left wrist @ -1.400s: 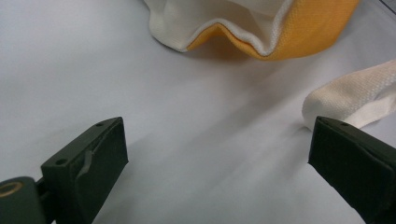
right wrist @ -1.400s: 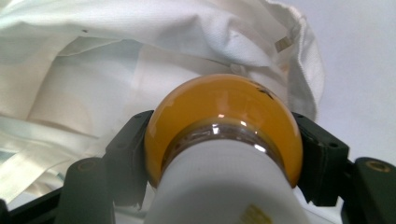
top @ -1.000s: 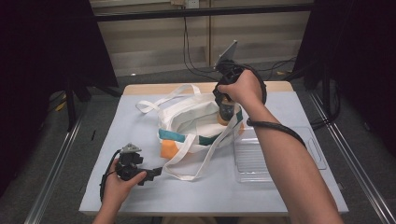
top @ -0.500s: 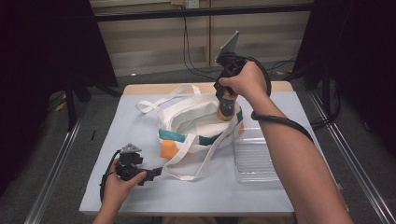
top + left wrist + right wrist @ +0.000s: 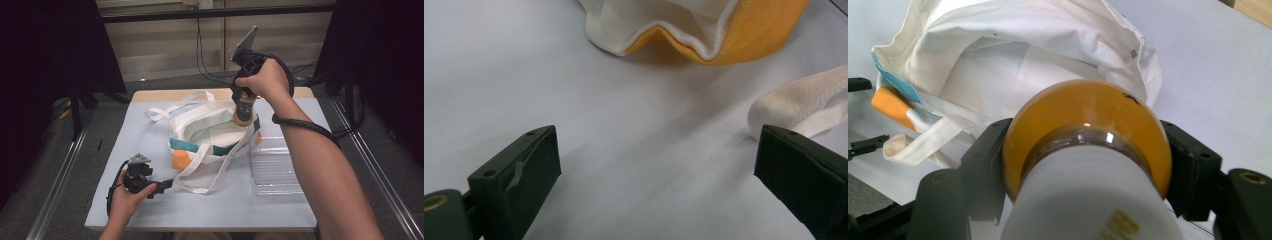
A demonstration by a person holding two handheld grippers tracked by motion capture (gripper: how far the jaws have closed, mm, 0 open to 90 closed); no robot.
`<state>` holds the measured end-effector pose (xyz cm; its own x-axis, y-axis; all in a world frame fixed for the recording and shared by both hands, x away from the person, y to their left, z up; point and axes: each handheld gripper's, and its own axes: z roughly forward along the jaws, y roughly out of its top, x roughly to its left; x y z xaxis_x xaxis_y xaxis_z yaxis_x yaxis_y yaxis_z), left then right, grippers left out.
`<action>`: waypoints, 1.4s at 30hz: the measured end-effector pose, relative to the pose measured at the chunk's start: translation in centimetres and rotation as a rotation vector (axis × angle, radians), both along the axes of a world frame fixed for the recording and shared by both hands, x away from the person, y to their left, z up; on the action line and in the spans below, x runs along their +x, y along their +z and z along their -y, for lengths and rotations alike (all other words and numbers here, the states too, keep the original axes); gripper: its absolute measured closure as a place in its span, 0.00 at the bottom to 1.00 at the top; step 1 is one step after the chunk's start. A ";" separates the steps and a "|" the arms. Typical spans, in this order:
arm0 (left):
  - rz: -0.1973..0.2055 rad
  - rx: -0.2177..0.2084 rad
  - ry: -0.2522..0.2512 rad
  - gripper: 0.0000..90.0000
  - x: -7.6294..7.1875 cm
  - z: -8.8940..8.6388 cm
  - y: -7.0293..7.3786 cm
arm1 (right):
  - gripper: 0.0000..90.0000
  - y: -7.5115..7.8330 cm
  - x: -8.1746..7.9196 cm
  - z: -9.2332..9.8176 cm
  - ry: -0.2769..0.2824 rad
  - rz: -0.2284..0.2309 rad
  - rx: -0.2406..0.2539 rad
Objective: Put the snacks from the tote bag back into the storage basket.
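A white tote bag (image 5: 210,135) with teal and orange patches lies open on the table. My right gripper (image 5: 244,111) points down over the bag's far right rim, shut on a bottle (image 5: 244,119) with an orange round end and a white label. In the right gripper view the bottle (image 5: 1088,130) sits clamped between both jaws, with the bag's open mouth (image 5: 998,55) beyond it. My left gripper (image 5: 167,186) rests low on the table in front of the bag, open and holding nothing. Ahead of it lie the bag's orange corner (image 5: 744,35) and a white strap (image 5: 804,102).
A clear plastic tray (image 5: 275,170) lies on the white table (image 5: 150,125) to the right of the bag. The bag's long handles (image 5: 170,107) trail toward the far left and the front. Cables hang behind the table's far edge.
My right hand has risen with the bottle, lifting it higher above the bag's far rim. The left hand and the bag have stayed where they were.
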<state>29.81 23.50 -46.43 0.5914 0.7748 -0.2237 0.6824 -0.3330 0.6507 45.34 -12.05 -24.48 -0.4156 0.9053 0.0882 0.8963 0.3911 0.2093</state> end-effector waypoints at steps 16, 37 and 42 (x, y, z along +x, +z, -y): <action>0.001 0.006 0.001 0.05 0.0 0.0 0.0 | 0.34 1.6 -1.0 0.8 0.009 0.008 -0.011; -0.004 0.012 -0.015 0.05 0.0 0.2 0.0 | 0.34 1.7 -2.8 2.1 0.029 0.005 -0.018; -0.004 0.019 -0.018 0.05 0.0 0.1 0.0 | 0.34 1.7 -3.1 2.5 0.028 0.002 -0.015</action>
